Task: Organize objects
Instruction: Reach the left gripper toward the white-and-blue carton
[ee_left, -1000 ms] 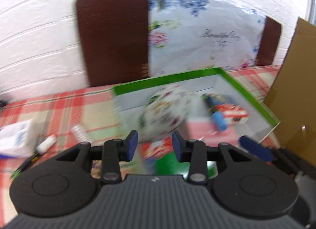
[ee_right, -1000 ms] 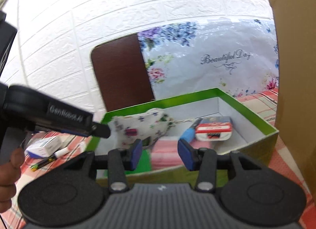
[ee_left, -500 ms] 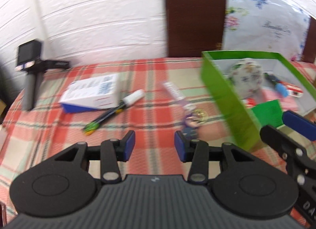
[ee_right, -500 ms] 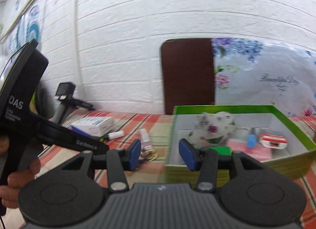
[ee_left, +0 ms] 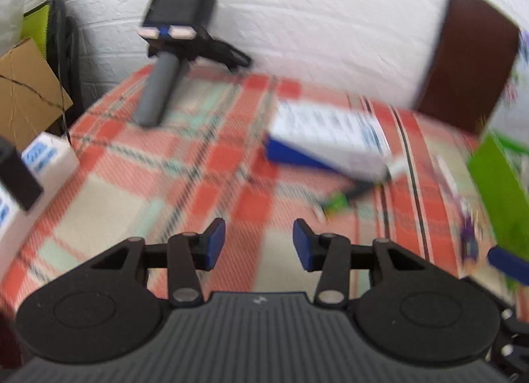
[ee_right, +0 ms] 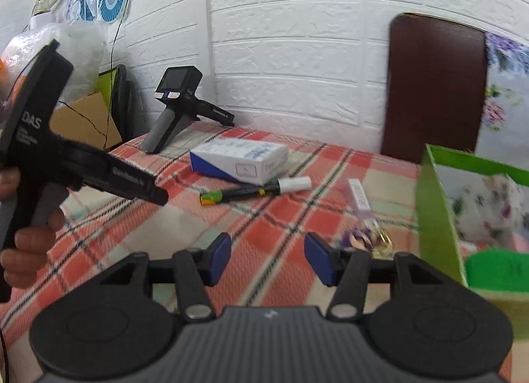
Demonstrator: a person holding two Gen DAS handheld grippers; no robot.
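A: Nearest, the left gripper (ee_left: 259, 247) and right gripper (ee_right: 267, 259): jaws of both opening, nothing between them, seemingly readying for a pick.

B: And the loose things?

A: On the plaid worktop (ee_right: 185, 217): keychain (ee_right: 367, 239), marker (ee_right: 254, 190), then the white-and-blue carton (ee_right: 239, 160). The green box (ee_right: 436, 217) stands right, probably their destination.

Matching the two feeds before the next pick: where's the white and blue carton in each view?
Left wrist: white and blue carton right of centre, blurred, flat on the plaid cloth.
Right wrist: carton centre-left, beyond the black marker.
Shared landmark: the spare handheld gripper standing by the wall, left of the carton in both.
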